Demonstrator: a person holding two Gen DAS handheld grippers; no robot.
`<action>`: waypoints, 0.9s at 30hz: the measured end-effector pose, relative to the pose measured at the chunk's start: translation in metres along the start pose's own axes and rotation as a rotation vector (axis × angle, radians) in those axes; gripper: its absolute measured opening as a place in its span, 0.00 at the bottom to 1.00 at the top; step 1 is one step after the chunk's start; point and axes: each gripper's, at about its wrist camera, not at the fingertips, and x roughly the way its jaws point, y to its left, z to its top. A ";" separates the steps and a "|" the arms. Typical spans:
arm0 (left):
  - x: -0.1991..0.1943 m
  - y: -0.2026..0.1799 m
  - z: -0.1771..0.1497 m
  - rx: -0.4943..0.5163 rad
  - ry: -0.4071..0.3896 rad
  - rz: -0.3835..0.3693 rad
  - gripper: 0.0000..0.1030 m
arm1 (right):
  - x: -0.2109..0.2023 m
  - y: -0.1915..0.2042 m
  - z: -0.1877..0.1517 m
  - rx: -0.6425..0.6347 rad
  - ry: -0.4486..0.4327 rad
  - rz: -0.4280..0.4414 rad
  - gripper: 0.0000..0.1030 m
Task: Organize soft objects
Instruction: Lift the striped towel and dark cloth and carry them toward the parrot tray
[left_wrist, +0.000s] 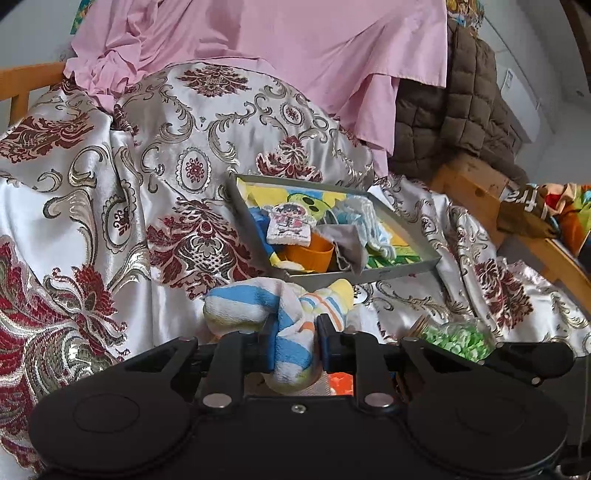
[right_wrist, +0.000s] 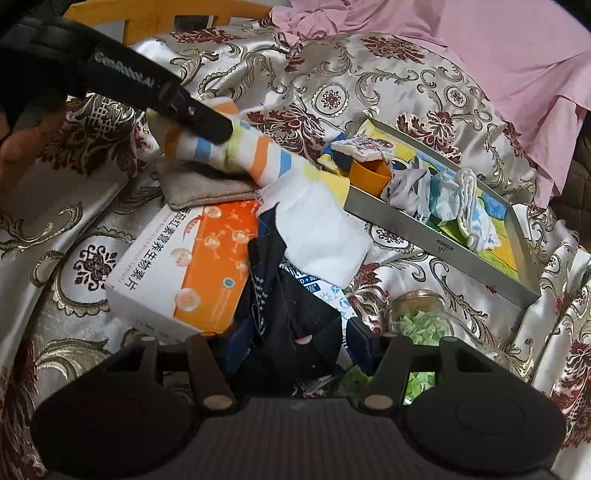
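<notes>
Our left gripper (left_wrist: 295, 341) jaws pinch the striped towel (left_wrist: 255, 306) mid-fold: soft, floppy, light; right gripper (right_wrist: 291, 343) jaws half-open around dark cloth (right_wrist: 280, 295).

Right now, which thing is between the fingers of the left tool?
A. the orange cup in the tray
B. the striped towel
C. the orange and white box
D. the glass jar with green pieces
B: the left tool is closed on the striped towel, its pads pressing the blue and white cloth from both sides; the right wrist view also shows that tool on the towel, in front of the tray.
</notes>
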 end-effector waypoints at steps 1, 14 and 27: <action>0.000 0.000 0.000 -0.002 0.001 -0.003 0.22 | 0.001 0.000 0.000 0.000 0.002 0.002 0.60; 0.001 -0.005 -0.002 0.015 0.006 -0.046 0.22 | 0.014 0.012 -0.007 -0.110 0.020 -0.065 0.46; -0.010 -0.029 -0.008 0.135 0.003 -0.074 0.20 | -0.013 -0.003 0.002 -0.016 -0.087 -0.099 0.06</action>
